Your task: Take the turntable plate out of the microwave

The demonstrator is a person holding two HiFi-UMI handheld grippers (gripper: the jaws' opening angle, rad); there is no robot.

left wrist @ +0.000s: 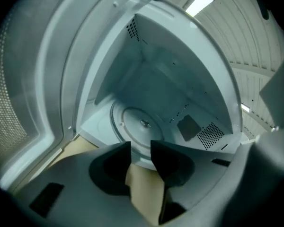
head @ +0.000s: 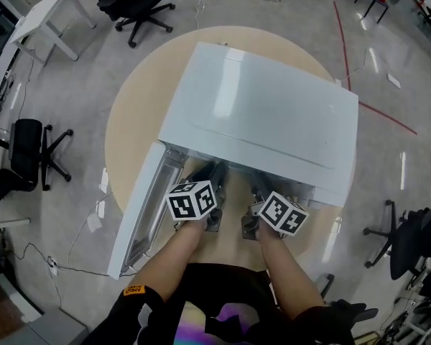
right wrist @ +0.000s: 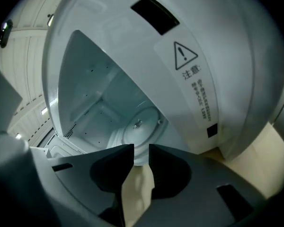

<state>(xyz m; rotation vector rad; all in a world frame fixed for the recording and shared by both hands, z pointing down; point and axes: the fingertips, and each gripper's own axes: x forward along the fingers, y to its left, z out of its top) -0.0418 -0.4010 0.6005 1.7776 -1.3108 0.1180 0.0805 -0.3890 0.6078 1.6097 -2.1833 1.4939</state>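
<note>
Head view, left to right: an office chair on the floor; a round bench bearing a white microwave. Its door is swung open to the left. Two hand-held grippers, each with a marker cube, point side by side into the opening.

Left hand-held gripper: jaws well apart and empty, with only the bench surface showing in the gap. They are aimed at the front edge of the cavity.

Turntable plate: lying flat on the cavity floor inside the microwave, around its central hub. It is beyond both pairs of jaw tips and touched by neither.

Right hand-held gripper: jaws parted by a narrow gap, nothing between them. They are also aimed at the cavity mouth, with the plate straight ahead. A warning label is on the front panel to the right of the cavity.
</note>
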